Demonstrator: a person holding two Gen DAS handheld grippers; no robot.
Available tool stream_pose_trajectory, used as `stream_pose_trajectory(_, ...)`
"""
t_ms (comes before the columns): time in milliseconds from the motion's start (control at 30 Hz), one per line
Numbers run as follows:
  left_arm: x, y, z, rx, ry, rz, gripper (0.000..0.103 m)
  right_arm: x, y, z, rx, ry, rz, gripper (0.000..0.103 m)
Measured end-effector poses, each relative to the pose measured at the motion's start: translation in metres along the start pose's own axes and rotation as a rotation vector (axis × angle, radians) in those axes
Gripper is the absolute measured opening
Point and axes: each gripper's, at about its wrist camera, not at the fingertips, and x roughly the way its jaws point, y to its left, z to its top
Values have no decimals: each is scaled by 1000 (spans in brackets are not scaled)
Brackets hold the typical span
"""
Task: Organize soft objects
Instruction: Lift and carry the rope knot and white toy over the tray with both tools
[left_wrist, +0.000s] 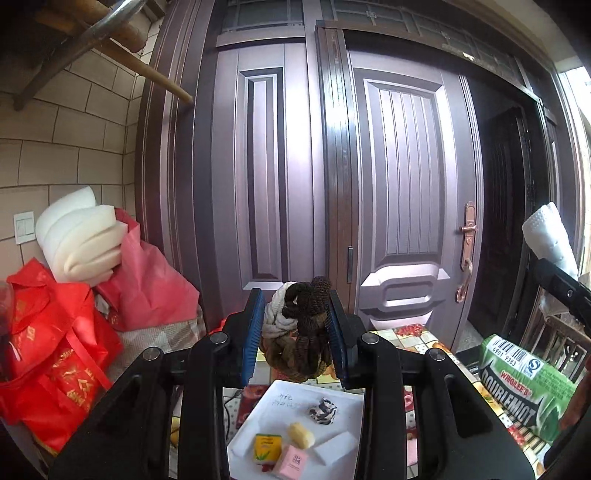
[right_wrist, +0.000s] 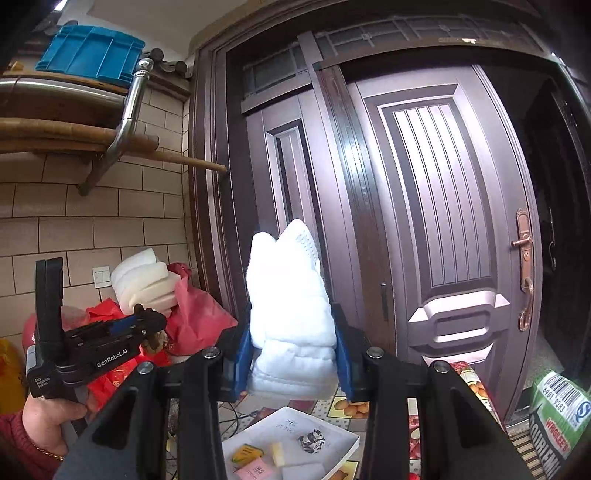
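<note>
Here, the left gripper (left_wrist: 295, 332) clamps a knotted rope bundle (left_wrist: 295, 328) above the white tray (left_wrist: 258, 424), while the right gripper (right_wrist: 293, 354) squeezes a white cloth (right_wrist: 288, 314). Only the right view shows "GenRobot.AI" lettering at 9 o'clock; a green "DOUBLEMINT" pack (left_wrist: 524, 391) sits at 4 o'clock.

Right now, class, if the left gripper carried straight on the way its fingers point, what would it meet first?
The left gripper, shut on the knotted rope bundle, points at the closed brown door. Nothing else shows in that line, so probably the door, though depth is unclear.
</note>
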Motion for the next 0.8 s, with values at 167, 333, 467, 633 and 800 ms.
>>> stream_pose_trajectory(167,-2,6,1,-5,-9,13,32,9,15,-1,-17,9,22,38)
stream_pose_trajectory(333,3,14,2,-19,13,14,32,20,22,-1,10,39,30,38)
stream_pose_trajectory(467,8,21,-2,-22,28,22,32,25,30,-2,4,37,31,38)
stream_pose_trajectory(633,17,26,-11,-24,47,21,32,33,35,-9,16,43,36,38)
stream_pose_trajectory(800,31,27,-18,-60,92,23,32,46,34,-16,36,88,57,38)
